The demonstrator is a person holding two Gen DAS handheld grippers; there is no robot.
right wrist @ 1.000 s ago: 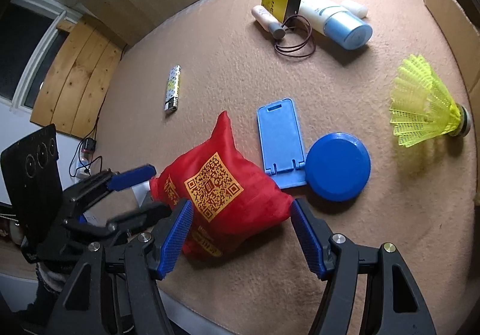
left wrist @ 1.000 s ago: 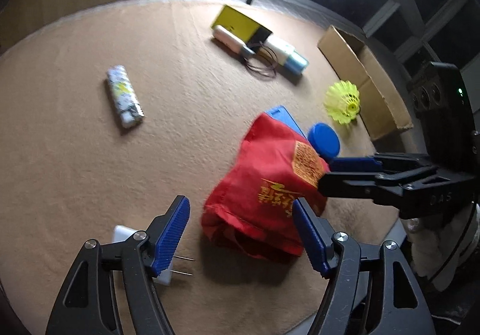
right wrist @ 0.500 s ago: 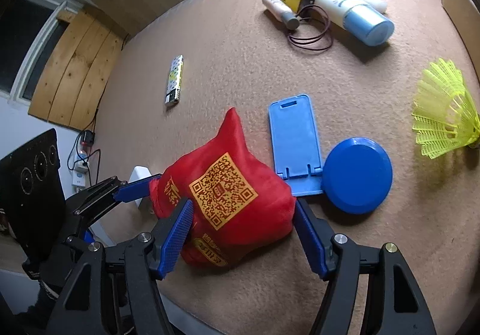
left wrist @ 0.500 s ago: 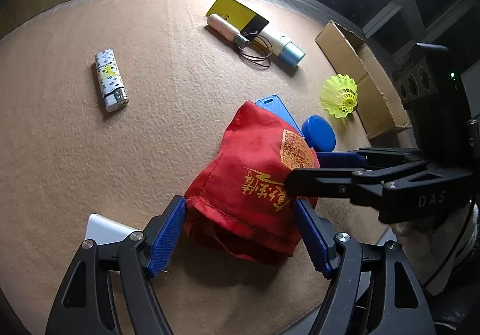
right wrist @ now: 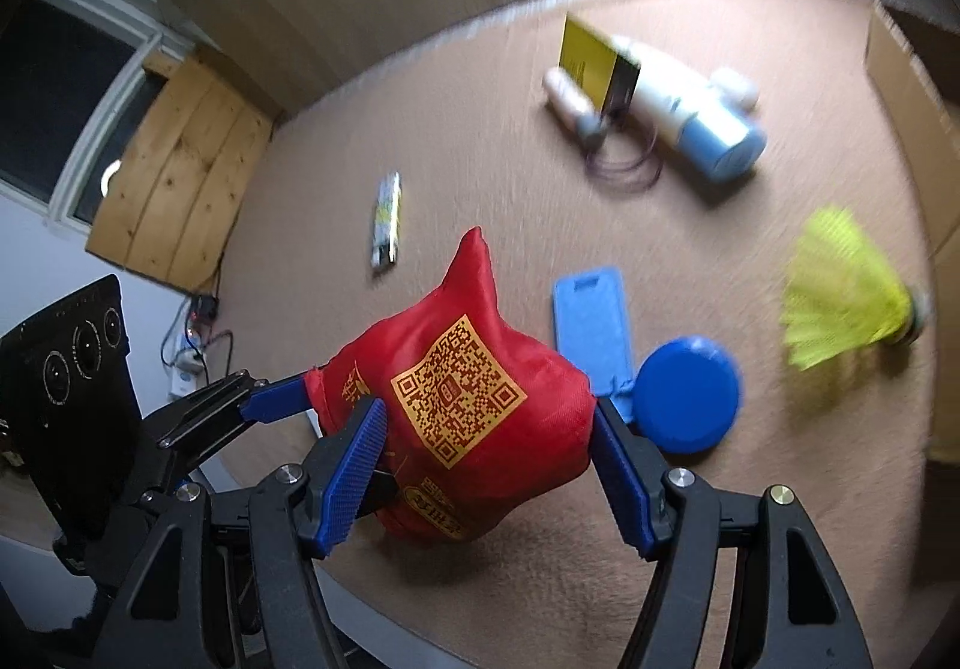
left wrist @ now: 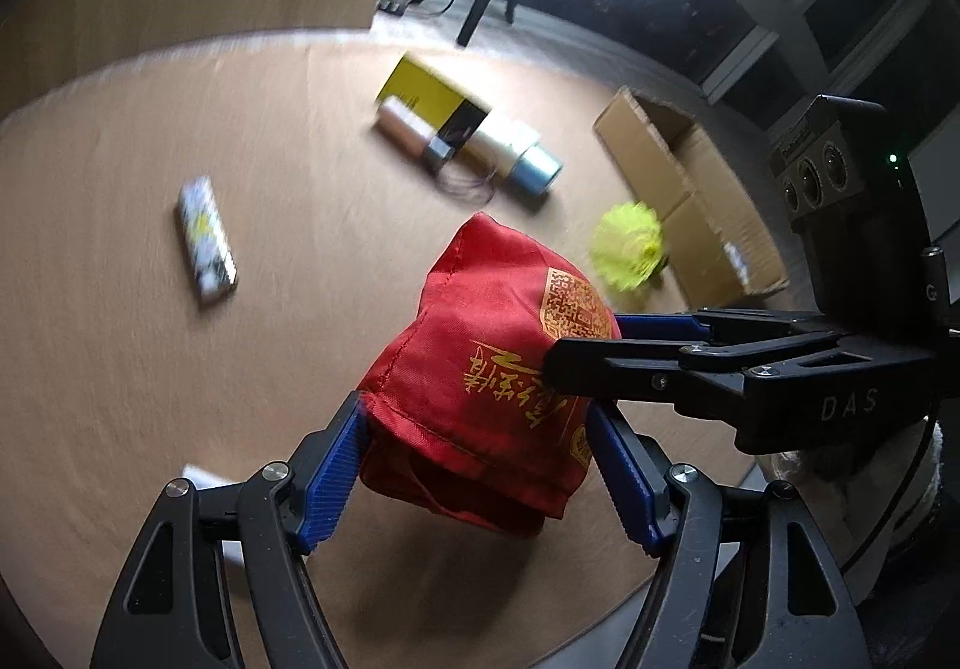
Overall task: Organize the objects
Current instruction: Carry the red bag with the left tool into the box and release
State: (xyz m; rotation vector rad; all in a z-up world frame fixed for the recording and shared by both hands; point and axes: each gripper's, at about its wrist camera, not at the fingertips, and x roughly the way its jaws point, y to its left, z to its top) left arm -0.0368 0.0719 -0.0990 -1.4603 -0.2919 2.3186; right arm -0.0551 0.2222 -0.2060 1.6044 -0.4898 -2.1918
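Note:
A red cloth pouch [left wrist: 480,369] with gold print and a QR code hangs above the brown table, its shadow below it. My left gripper [left wrist: 480,465] is shut on its near end, blue pads pressing both sides. My right gripper [right wrist: 489,459] is shut on the same pouch [right wrist: 462,405] from the other side. Each gripper's black arm shows in the other's view.
On the table lie a patterned lighter [left wrist: 207,240], a yellow-black card, white and blue tubes [right wrist: 690,117] and hair ties. A blue phone stand [right wrist: 591,315], a blue round lid [right wrist: 687,393] and a yellow shuttlecock [right wrist: 846,288] lie right. An open cardboard box [left wrist: 684,189] stands at the far right.
Both grippers have closed in on the red pouch and lifted it off the table. The views have tilted and blurred with the motion.

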